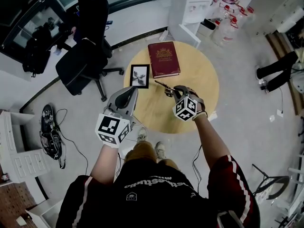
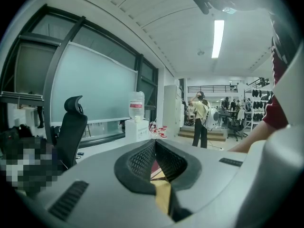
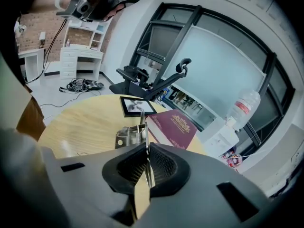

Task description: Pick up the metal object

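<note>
Left gripper hangs at centre-left of the head view over the lower left rim of the round wooden table. Its jaws are pressed together on nothing, and its own view shows the pads meeting at the tip. At the far left a white drawer unit stands against the frame's edge, with a tangle of cables beside it on the grey floor. A black office chair stands at upper left, its base close to the table's rim. On the pale wood a black picture frame lies flat near the left edge. A maroon book lies just to its right, toward the top rim. Below the book's lower corner is the metal object, a small bright piece with a thin blade, pinched in the right gripper. The right gripper view shows the pads closed on that blade, with the bulk of the object sticking out ahead of the jaws over the tabletop. Whether it is clear of the wood I cannot tell. Bare wood fills the table's right half, and open floor runs round its right and lower sides. At the top stands a white cabinet, with water bottles further right. Someone's legs reach in from the right edge.
</note>
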